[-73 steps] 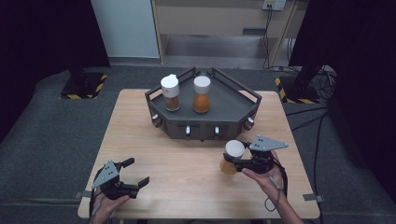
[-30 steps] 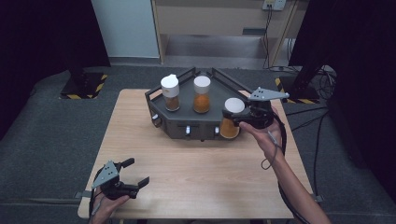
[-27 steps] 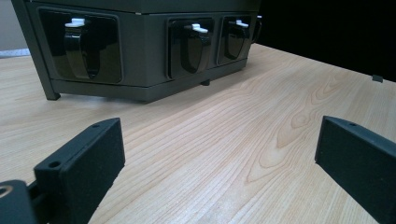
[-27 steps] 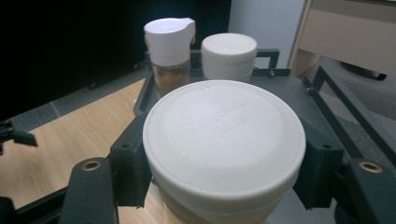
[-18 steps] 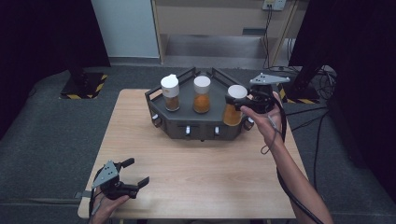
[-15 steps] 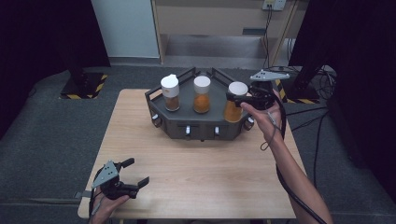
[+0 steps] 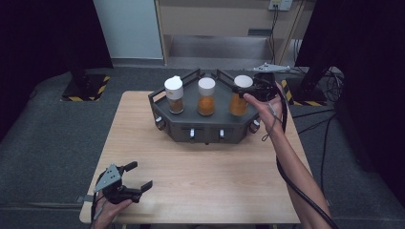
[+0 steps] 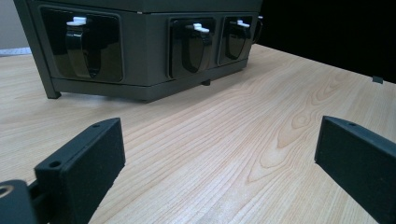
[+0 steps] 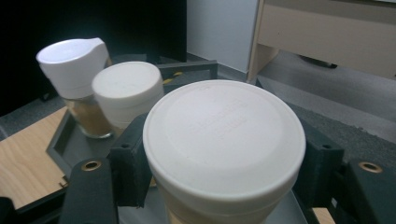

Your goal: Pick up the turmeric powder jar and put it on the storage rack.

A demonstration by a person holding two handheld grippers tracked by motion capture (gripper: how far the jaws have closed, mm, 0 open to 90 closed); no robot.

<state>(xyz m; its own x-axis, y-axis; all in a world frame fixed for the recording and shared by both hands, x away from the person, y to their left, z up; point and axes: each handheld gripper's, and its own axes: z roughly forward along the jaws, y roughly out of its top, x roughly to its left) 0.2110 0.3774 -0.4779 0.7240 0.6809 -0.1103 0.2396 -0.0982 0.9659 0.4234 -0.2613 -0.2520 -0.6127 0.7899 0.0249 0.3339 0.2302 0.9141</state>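
Note:
My right gripper is shut on a white-lidded jar of orange powder, holding it over the right end of the dark hexagonal rack. In the right gripper view the jar's lid sits between my black jaws. Two other white-capped jars stand on the rack: one in the middle and one at the left. My left gripper rests open at the table's near left corner, its jaws wide apart over bare wood, facing the rack's front.
The rack's front has several white-tipped levers and round knobs. The wooden table drops off to grey floor on all sides. A cable trails along the right forearm. A cabinet and dark stands are behind the table.
My right gripper has carried the jar from the table's near right up and back to the rack's right end. The left gripper has stayed still.

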